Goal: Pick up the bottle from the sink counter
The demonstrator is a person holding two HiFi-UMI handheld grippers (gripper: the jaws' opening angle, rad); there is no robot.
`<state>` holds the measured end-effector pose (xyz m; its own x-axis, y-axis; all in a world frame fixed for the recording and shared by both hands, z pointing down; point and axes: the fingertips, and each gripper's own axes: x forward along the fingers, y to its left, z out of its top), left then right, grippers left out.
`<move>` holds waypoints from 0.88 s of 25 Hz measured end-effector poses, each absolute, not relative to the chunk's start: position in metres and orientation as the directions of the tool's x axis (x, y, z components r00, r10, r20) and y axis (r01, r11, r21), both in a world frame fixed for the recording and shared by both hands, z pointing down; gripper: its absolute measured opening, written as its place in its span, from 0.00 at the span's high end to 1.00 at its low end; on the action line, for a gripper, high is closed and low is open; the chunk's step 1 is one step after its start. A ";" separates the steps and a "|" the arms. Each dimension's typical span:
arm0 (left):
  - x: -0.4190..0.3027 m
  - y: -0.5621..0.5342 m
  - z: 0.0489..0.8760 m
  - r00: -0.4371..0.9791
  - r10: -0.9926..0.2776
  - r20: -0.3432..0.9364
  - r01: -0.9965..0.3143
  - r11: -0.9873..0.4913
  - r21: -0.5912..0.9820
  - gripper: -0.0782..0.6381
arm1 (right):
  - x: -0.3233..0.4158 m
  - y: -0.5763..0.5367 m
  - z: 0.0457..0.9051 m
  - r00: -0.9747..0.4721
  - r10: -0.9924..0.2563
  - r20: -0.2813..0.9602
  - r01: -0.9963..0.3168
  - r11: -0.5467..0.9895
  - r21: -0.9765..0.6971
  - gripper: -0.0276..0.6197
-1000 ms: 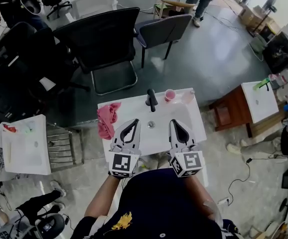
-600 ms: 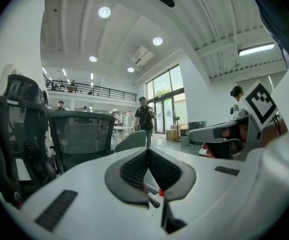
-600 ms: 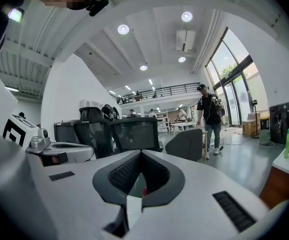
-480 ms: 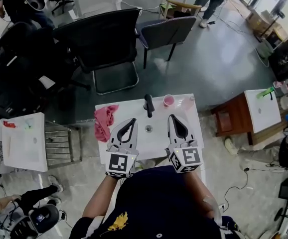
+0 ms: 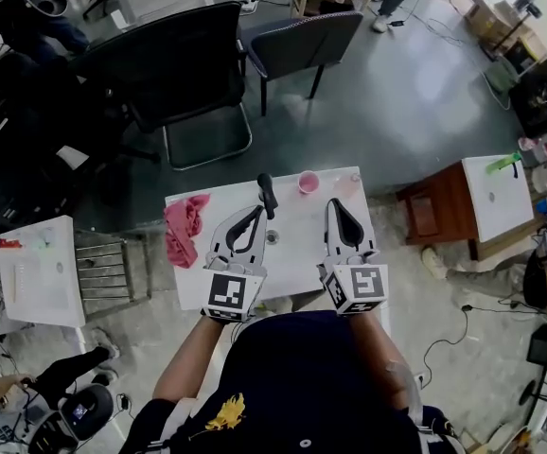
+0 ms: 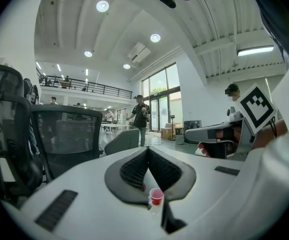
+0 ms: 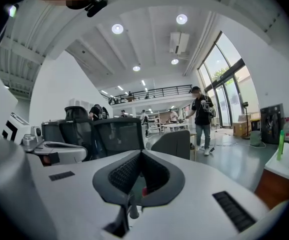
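Observation:
A pale clear bottle (image 5: 346, 185), hard to make out, stands at the far right corner of the white sink counter (image 5: 297, 253), beside a pink cup (image 5: 308, 183). My right gripper (image 5: 337, 203) hovers just short of the bottle, shut and holding nothing; in the right gripper view (image 7: 141, 152) its jaws meet at the tip. My left gripper (image 5: 254, 210) is shut and empty too, its tip next to the black faucet (image 5: 267, 195). In the left gripper view (image 6: 147, 150) the cup (image 6: 156, 196) and the faucet (image 6: 169, 219) show below its closed jaws.
A pink cloth (image 5: 184, 230) lies on the counter's left end. Black office chairs (image 5: 174, 64) stand beyond the counter on the grey floor. A low brown table (image 5: 430, 218) and a white one (image 5: 496, 192) sit to the right, a white table (image 5: 37, 272) to the left.
Both grippers have moved a little forward over the counter, toward the faucet, cup and bottle. They stay shut and empty. The head view has shifted slightly.

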<state>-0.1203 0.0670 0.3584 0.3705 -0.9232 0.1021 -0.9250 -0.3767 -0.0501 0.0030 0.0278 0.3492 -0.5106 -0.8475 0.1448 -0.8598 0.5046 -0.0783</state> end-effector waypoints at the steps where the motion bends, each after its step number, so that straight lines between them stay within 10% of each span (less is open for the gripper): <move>1: -0.118 0.063 0.360 0.374 -0.921 0.107 -0.924 -0.380 -0.047 0.87 | 0.006 0.025 0.351 -0.506 -0.850 0.147 -0.863 0.500 -0.077 0.92; 22: -0.066 -0.012 0.382 0.455 -0.875 0.166 -0.884 -0.466 -0.033 0.87 | 0.098 -0.063 0.391 -0.347 -0.915 0.206 -0.938 0.337 -0.080 0.92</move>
